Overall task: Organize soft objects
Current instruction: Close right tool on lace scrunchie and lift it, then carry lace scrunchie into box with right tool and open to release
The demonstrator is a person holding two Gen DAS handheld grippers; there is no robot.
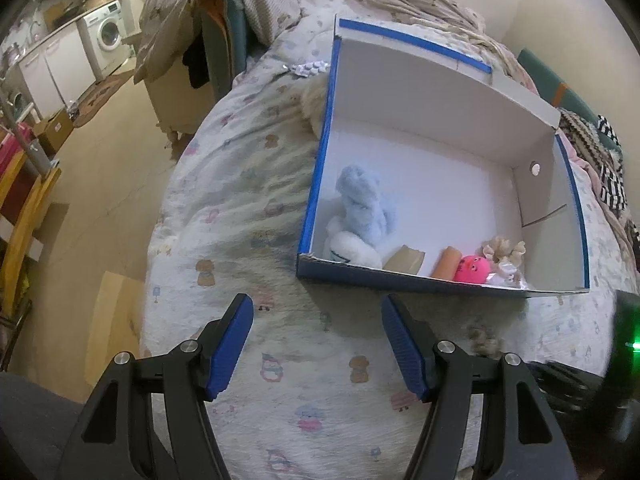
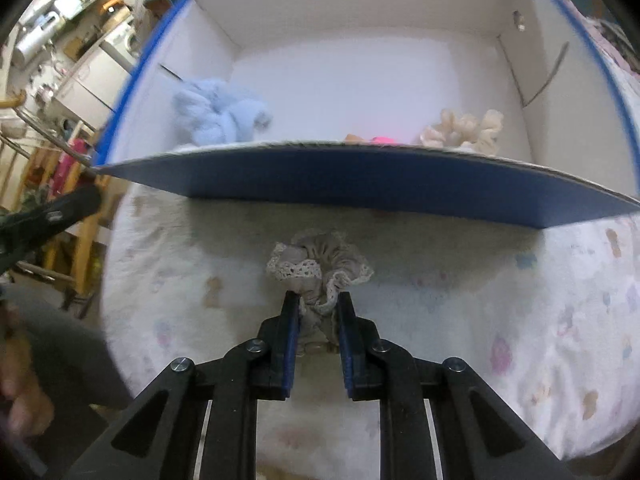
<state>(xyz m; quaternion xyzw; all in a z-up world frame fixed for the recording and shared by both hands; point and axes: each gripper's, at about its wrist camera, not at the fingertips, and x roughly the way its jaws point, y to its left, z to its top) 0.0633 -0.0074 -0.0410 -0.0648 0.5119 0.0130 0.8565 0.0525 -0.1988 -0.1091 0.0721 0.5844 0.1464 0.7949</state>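
An open blue box with a white inside (image 1: 436,280) (image 2: 360,184) sits on the bed. It holds a light blue plush (image 1: 366,206) (image 2: 222,114), a white plush (image 1: 352,250), a tan block (image 1: 406,260), an orange cylinder (image 1: 446,262), a pink toy (image 1: 472,269) and a cream scrunchie (image 1: 502,252) (image 2: 464,128). My right gripper (image 2: 318,300) is shut on a grey lace-edged scrunchie (image 2: 320,266), just in front of the box's near wall. My left gripper (image 1: 316,312) is open and empty, above the quilt in front of the box.
The bed has a white quilt with small prints (image 1: 240,200). A blister pack (image 1: 310,67) and a cream plush (image 1: 314,100) lie left of the box. Piled blankets (image 1: 240,4) sit at the head. The floor (image 1: 100,168) and a washing machine (image 1: 106,32) are to the left.
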